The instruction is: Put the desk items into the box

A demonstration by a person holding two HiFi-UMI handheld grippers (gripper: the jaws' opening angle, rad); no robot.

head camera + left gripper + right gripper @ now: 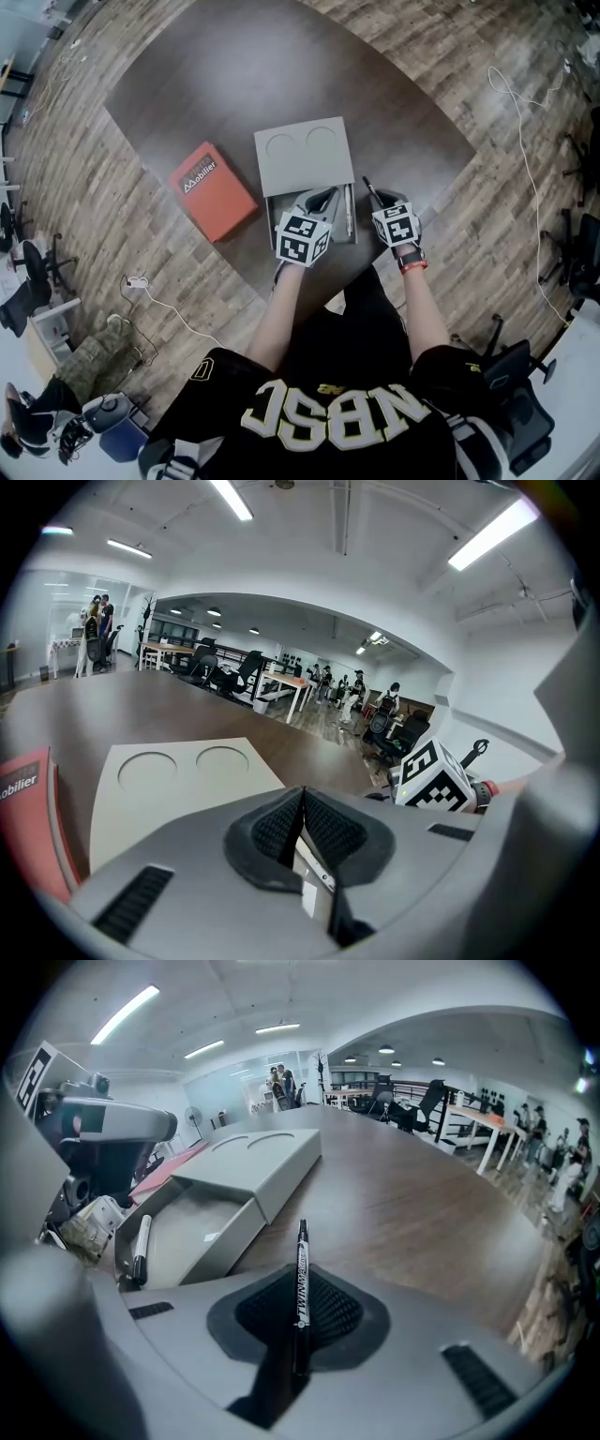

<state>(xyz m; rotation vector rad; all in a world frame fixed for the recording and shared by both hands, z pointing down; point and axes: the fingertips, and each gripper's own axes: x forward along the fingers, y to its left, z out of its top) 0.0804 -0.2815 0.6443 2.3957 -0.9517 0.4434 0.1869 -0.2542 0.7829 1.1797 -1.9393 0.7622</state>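
A grey box (305,150) lies on the dark table with its lid slid back, so the near end is uncovered; in the right gripper view the box (253,1171) holds a white pen (141,1246) along its wall. My left gripper (317,202) hangs over that uncovered end, and in its own view the left gripper (302,803) has its pads together with nothing seen between them. Just right of the box, my right gripper (377,199) is shut on a black marker (302,1279), whose tip points forward past the pads.
A red box (213,190) lies flat left of the grey box. The table's (412,122) near edge runs just under both grippers. Office chairs and a white cable (525,159) sit on the wood floor around the table. People stand far off in the room.
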